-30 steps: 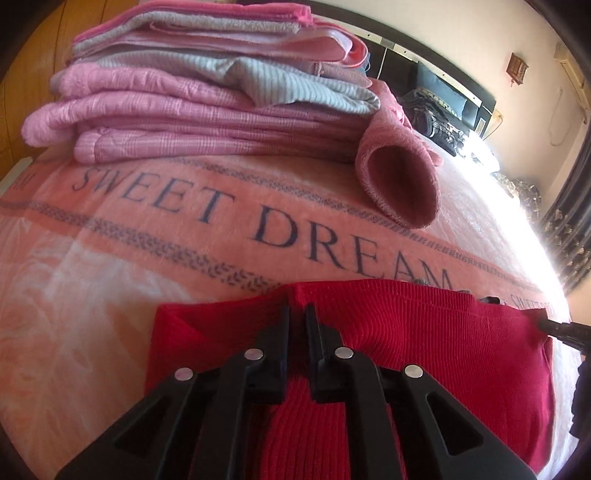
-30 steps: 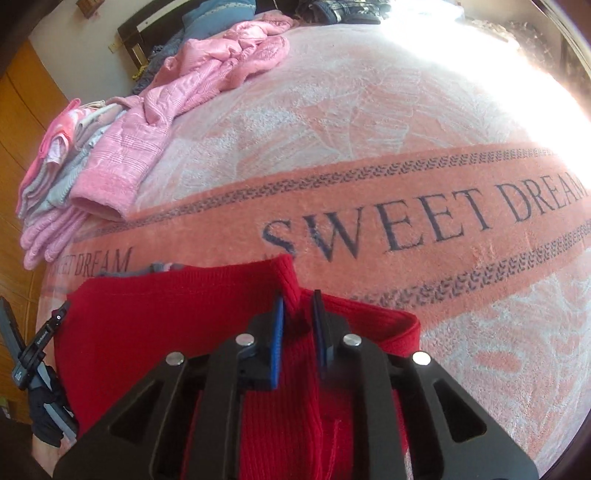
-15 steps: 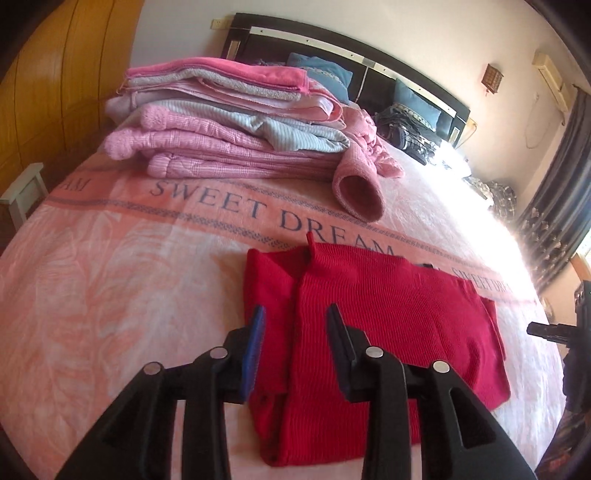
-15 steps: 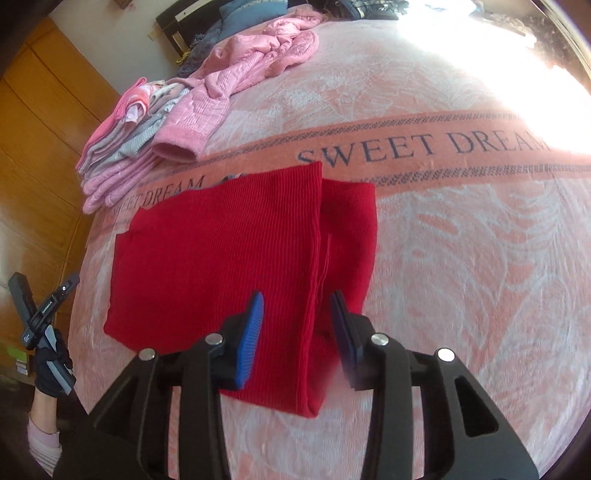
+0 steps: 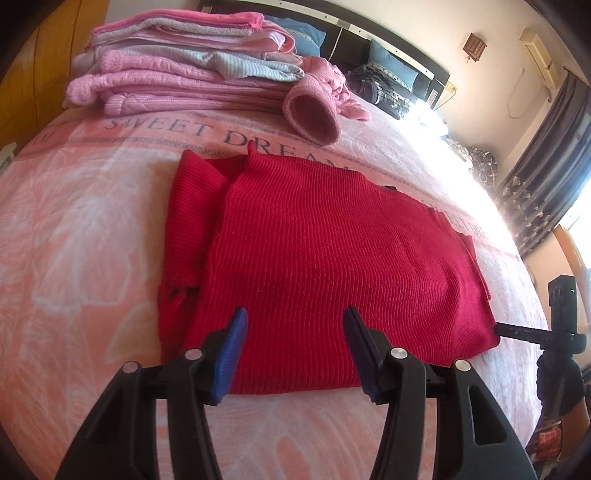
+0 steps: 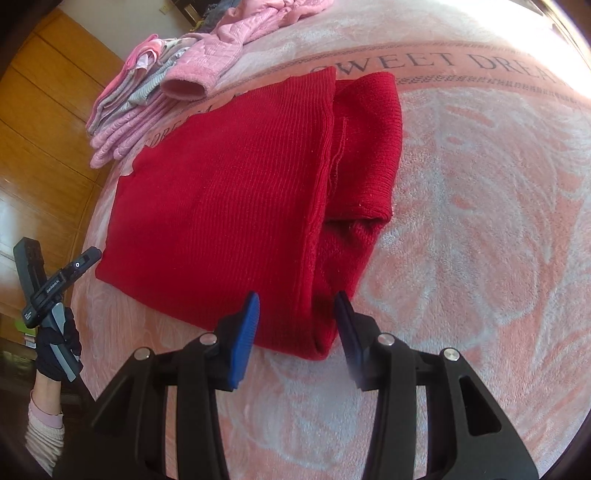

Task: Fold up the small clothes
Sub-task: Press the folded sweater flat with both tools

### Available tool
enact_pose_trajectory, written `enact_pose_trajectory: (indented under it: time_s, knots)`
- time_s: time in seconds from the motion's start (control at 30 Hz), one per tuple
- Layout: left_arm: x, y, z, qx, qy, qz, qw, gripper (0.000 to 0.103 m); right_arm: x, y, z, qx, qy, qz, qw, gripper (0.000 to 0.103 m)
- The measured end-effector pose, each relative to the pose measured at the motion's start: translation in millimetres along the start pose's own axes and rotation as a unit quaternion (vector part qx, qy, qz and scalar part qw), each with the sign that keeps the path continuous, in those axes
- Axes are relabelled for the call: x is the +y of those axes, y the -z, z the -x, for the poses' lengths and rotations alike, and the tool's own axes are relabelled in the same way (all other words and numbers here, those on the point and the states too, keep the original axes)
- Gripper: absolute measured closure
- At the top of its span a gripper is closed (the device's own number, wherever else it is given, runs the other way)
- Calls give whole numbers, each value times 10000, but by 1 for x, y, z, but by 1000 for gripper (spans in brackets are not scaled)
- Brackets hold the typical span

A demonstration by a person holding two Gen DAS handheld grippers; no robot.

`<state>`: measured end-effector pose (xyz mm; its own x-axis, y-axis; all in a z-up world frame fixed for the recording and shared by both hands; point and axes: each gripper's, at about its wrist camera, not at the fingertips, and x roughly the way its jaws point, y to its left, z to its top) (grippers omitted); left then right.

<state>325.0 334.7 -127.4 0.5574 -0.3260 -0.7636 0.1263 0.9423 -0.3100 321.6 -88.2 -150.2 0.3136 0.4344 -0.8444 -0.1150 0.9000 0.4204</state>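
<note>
Fingers of left gripper (image 5: 293, 334) and right gripper (image 6: 297, 319) spread wide, empty, above near edge of folded red sweater (image 5: 317, 258) flat on bed (image 5: 74, 229); long axis crosswise, neither nearer.

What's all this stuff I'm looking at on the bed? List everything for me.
Red knit garment: one, red, folded flat on the blanket just ahead of both tools.
Stack of folded clothes: one pile, pink and grey, at the blanket's far edge.
Pink jacket: one, pink, beside the stack, its sleeve cuff open toward the red garment.
Blanket: one, peach with "SWEET DREAM" lettering, covering the bed.
Pillows: a few, blue, against the dark headboard.
Curtain: one, dark, by the window.
Left tool: one, black with blue pads, open, empty.
Right tool: one, same, open, empty.
Gloved hand: one, dark glove, gripping the left tool's handle.
</note>
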Motion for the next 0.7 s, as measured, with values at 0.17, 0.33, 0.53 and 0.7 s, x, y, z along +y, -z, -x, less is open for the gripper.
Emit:
enact_pose_trajectory:
  time_s: [0.17, 0.33, 0.53, 0.7]
  knots:
    - [-1, 8, -19, 224, -67, -68, 9997, 45, -6, 1, -6, 155, -443, -195, 9987, 98]
    - [-5, 12, -19, 247, -154, -376, 9989, 44, -11, 7, 15, 188, -486, -249, 9983, 100]
    - [-5, 15, -20, 217, -139, -402, 9989, 42, -18, 22, -3, 379, -289, -160, 9987, 100]
    - [-5, 6, -13, 172, 53, -187, 9997, 42, -9, 5, 22, -8, -331, -77, 9994, 87]
